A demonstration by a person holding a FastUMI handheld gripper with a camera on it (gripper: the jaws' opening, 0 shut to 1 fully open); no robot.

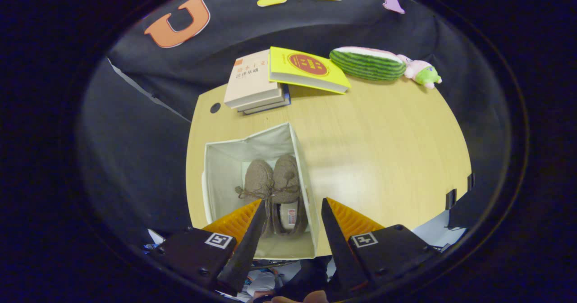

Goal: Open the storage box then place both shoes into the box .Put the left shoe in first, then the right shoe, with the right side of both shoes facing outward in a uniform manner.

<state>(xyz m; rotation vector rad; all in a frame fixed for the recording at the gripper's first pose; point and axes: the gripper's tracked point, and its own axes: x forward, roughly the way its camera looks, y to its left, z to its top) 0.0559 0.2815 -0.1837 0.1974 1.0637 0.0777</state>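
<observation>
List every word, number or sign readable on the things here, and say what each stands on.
Beige book cover: printed characters, too blurred to quote.
Yellow book: red round emblem, text too small.
Tag inside a shoe in the box: too small.
Square markers on the open gripper, fingers over the box: patterns, no words.

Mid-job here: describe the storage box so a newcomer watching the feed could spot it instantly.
Start at the wooden table. The storage box stands at the edge nearest the open tongs, this side of the stacked books. It is the only pale, open-topped fabric cube, holding two brown shoes side by side.
</observation>
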